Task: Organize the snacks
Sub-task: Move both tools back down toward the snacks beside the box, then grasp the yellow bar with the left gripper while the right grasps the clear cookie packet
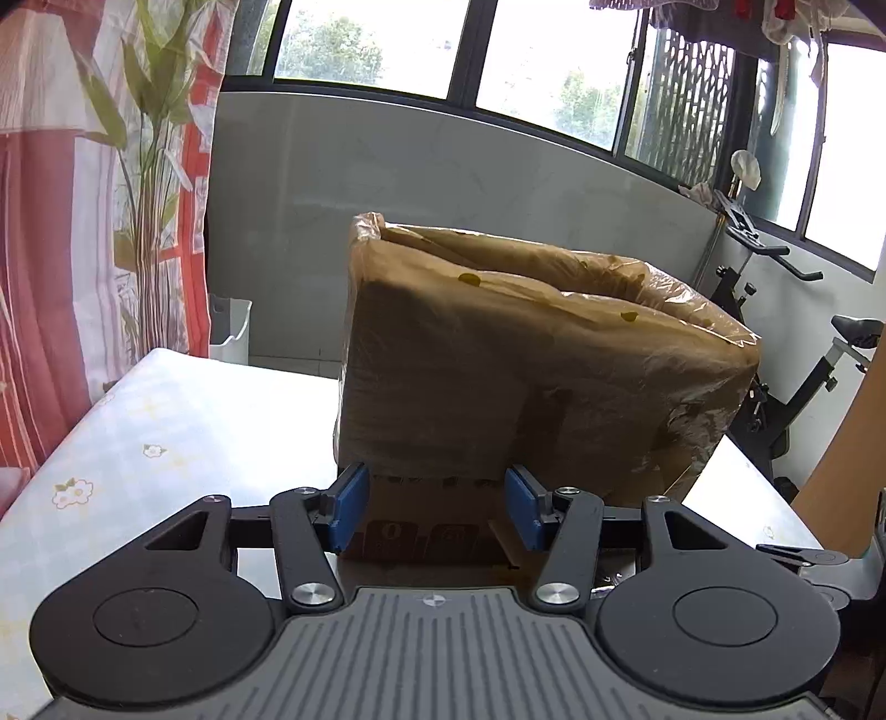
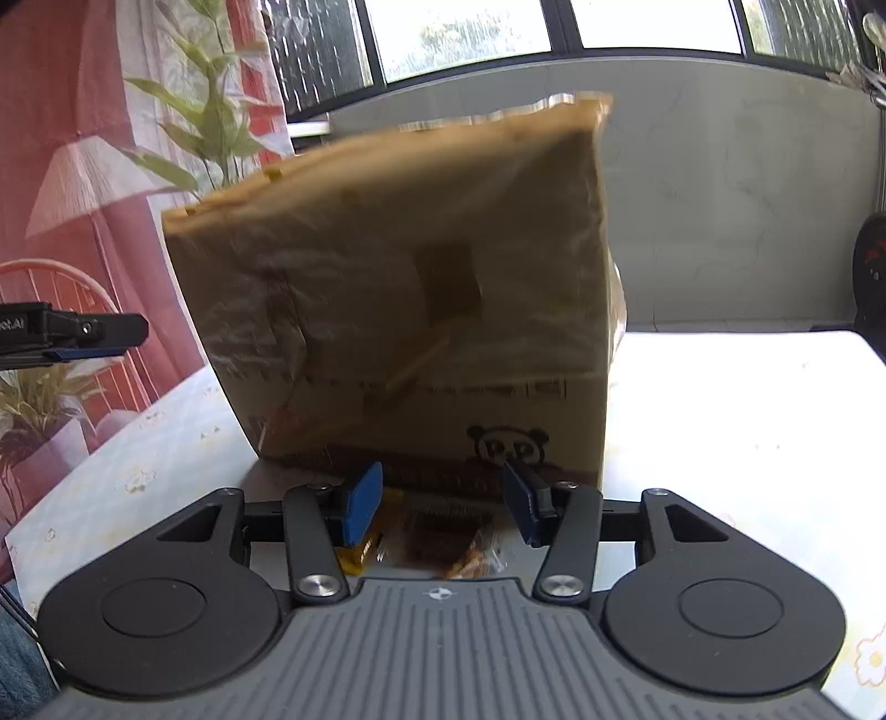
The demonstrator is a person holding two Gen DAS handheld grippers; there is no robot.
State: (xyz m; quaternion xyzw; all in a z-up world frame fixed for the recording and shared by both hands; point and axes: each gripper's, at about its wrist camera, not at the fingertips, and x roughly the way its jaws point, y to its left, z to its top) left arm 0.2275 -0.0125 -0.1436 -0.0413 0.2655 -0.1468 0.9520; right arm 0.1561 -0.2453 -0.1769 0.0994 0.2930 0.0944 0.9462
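A plastic-wrapped cardboard box [image 1: 531, 354] fills the frame's centre on the floral-clothed bench [image 1: 166, 421]. The left tool [image 1: 440, 512], fingers spread apart, sits just before its lower edge.

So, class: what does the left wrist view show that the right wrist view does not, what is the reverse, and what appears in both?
Only the left wrist view shows the exercise bike and the white bin.

Only the right wrist view shows the wrapped snacks lying between the open right gripper fingers, and the panda print on the box.

Both show the plastic-wrapped cardboard box, the floral tablecloth, the curtain and the windows. The left gripper is open too.
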